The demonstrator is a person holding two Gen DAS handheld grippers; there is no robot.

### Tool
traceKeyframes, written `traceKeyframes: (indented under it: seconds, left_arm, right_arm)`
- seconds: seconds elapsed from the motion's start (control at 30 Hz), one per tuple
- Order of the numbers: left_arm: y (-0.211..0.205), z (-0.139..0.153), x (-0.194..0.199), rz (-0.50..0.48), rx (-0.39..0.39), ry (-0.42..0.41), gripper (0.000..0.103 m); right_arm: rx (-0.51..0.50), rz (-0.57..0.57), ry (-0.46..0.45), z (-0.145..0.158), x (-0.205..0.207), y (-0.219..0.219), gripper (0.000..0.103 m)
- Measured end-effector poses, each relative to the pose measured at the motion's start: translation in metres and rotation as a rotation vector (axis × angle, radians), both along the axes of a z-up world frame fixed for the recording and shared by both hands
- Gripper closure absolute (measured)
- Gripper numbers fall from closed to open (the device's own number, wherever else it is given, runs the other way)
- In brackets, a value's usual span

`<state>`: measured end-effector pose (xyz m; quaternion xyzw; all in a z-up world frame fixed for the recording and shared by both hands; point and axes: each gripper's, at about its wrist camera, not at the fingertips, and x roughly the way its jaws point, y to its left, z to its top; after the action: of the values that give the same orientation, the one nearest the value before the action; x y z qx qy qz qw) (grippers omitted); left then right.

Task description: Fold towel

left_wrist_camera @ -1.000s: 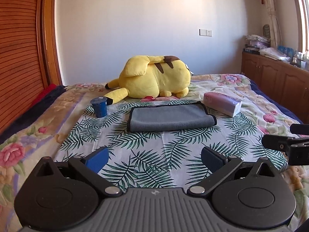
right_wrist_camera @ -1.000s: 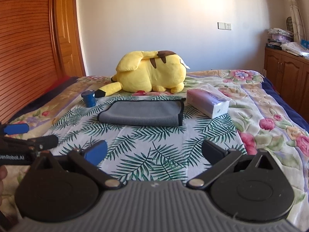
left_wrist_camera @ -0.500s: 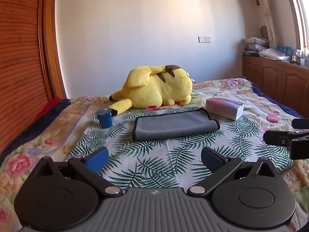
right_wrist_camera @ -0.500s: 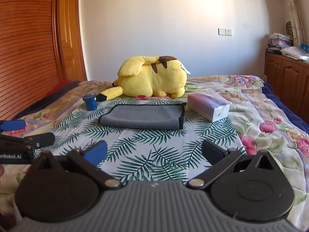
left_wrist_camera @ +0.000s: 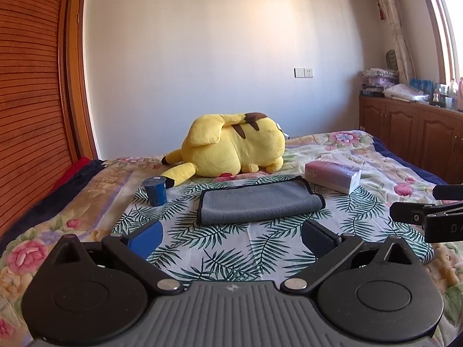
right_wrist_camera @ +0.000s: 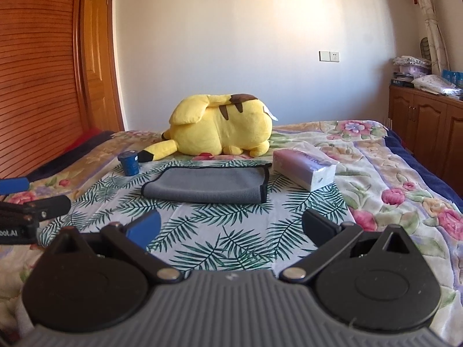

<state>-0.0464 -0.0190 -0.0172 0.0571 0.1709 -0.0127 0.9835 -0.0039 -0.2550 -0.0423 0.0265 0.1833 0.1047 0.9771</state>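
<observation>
A grey towel (left_wrist_camera: 259,202) with black trim lies folded flat on the palm-leaf cloth on the bed, also in the right wrist view (right_wrist_camera: 207,186). My left gripper (left_wrist_camera: 231,237) is open and empty, held above the bed short of the towel. My right gripper (right_wrist_camera: 230,225) is open and empty, also short of the towel. Each gripper shows at the edge of the other's view: the right one (left_wrist_camera: 425,214), the left one (right_wrist_camera: 26,202).
A yellow plush toy (left_wrist_camera: 231,150) lies behind the towel. A blue cup (left_wrist_camera: 154,192) stands to its left and a tissue pack (left_wrist_camera: 332,175) to its right. A wooden wardrobe (left_wrist_camera: 29,86) is at left, cabinets (left_wrist_camera: 411,136) at right.
Both grippers have tilted upward and drawn back a little, so the towel and bed sit lower in view. The towel has not moved. Both grippers stay open.
</observation>
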Motion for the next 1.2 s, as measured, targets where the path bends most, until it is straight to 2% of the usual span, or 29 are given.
traceKeyframes:
  seconds: [0.57, 1.2]
  left_arm:
    - [0.0051, 0.0064, -0.0045, 0.013, -0.001, -0.050, 0.016]
    - [0.0050, 0.0052, -0.0035, 0.015, 0.003, -0.045, 0.016]
  right_arm:
    - [-0.016, -0.048, -0.091, 0.0068, -0.0090, -0.0028, 0.000]
    - [-0.019, -0.055, -0.093, 0.0059, -0.0076, -0.0041, 0.000]
